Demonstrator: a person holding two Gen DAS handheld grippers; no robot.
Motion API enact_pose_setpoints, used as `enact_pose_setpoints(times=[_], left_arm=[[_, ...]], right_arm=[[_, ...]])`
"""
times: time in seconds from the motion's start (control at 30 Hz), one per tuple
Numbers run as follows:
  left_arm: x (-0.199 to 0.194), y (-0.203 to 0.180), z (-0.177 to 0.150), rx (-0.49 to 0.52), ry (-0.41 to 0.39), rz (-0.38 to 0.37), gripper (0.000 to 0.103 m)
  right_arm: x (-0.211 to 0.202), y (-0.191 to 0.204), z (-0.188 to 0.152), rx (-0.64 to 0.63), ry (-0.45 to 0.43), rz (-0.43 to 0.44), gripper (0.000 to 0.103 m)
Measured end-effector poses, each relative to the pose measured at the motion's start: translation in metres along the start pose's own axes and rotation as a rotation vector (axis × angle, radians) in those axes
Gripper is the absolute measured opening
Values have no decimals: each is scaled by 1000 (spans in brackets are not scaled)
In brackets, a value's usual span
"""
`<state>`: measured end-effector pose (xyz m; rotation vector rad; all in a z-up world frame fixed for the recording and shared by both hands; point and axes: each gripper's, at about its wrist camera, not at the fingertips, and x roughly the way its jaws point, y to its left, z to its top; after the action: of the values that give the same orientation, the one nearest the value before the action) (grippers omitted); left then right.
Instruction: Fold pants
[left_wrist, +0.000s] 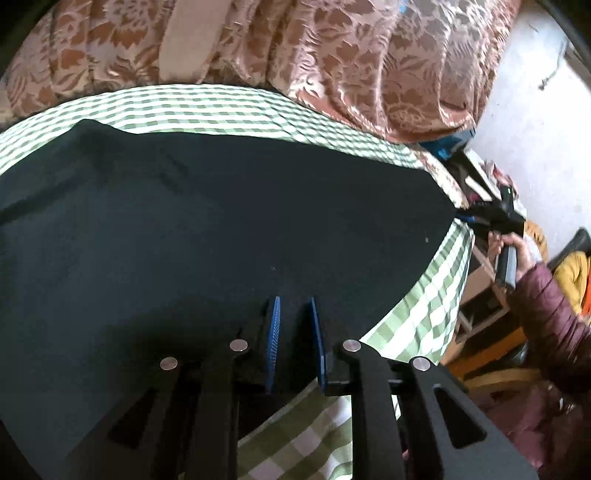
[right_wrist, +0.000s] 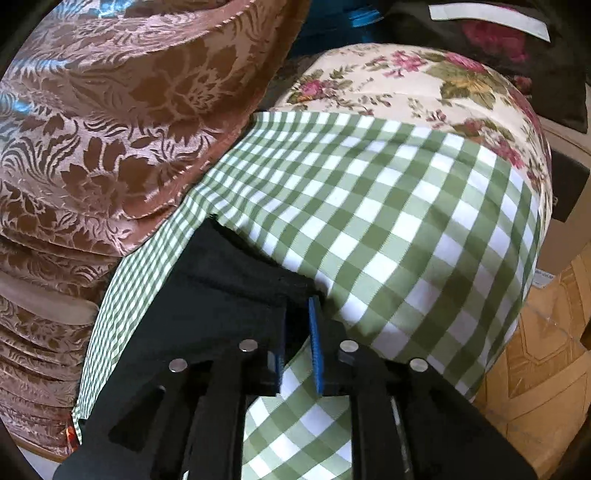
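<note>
Your dark, matte pants (left_wrist: 184, 221) lie spread flat and smooth over the green-and-white checked cloth (left_wrist: 413, 325), which drapes the rounded surface. Your left gripper (left_wrist: 295, 306) hangs over their near edge, its ribbed blue pads slightly parted with dark fabric showing between them, nothing pinched. Your right gripper (right_wrist: 299, 310) sits at a pant corner (right_wrist: 229, 266), jaws narrowly apart; whether the pads touch the cloth is unclear. Glossy brown damask fabric (right_wrist: 110, 129) crowds the far side, and a floral cushion (right_wrist: 406, 77) lies beyond.
</note>
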<state>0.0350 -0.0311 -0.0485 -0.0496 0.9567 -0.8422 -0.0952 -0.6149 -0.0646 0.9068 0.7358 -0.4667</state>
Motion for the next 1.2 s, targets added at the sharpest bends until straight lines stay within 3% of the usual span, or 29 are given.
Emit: enact_pose_setpoints(times=[0.03,0.07,0.1,0.17,0.27,0.4,0.53,0.63,0.7,0.73,1.0,1.2], left_arm=[[-3,2,1,-14,-13,11,15],[-8,5,2,-28,-29,17,16],[-15,7,3,-41,-51,18,16],[-24,13,4,-72,-84,35,15],[-37,26,1,-118,-120,81,16],[-48,38,-7,-146,-133,139,16],[-56,46,-16,-157,-131,157,16],[-53,49,-26,-125,-82,271,16],[-56,56,-36,-116,-80,288,16],[-58,59,-39,-122,-83,283,16],[-70,60,-33,-176,-141,273,16],[-77,72,-18,-201,-172,332,16]], right_arm=[[-4,3,1,-19,1,-15,24],[-7,5,0,-30,-5,-34,40],[-14,8,0,-41,-25,-61,46],[-26,20,-3,-80,-68,-80,46],[-30,55,-18,-185,-43,9,46],[-15,132,-70,-429,116,230,44],[1,195,-137,-635,304,409,31],[11,211,-177,-751,416,437,26],[25,205,-207,-894,476,326,24],[24,196,-215,-939,437,332,24],[20,205,-200,-914,462,349,27],[12,260,-191,-873,457,535,28]])
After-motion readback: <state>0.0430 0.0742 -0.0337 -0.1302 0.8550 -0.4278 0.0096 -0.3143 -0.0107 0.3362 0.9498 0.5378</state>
